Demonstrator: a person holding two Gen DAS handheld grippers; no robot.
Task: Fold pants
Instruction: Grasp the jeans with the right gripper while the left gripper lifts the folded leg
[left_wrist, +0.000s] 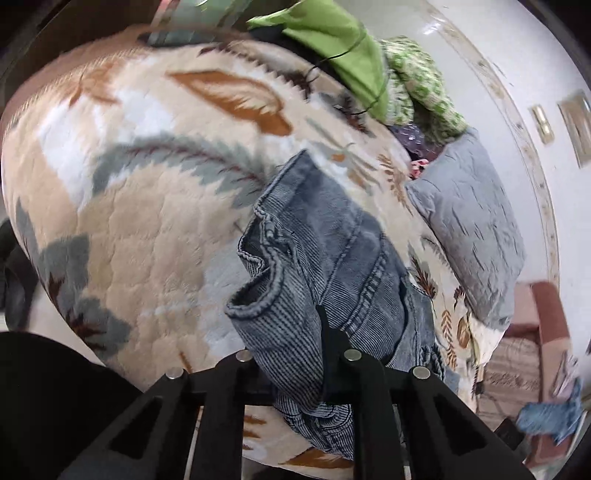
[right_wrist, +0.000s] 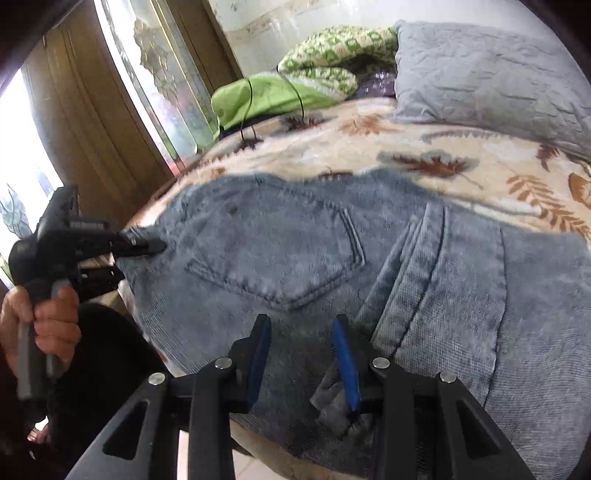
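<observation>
The blue denim pants (right_wrist: 295, 251) lie spread on the bed's leaf-patterned blanket (right_wrist: 424, 155), left tongs (right_wrist: 157, 246) pinched on their left edge, right tongs (right_wrist: 301, 325) parted above the near edge.

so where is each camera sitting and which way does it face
Left wrist: on the left gripper, looking down along its fingers at bunched jeans they pinch, on the leaf-print blanket; only gripper parts show.
Right wrist: on the right gripper, looking across the jeans' back pocket toward the pillow; the person's left hand and left gripper show.
Shared: jeans, blanket, grey pillow, green cloth.
</observation>
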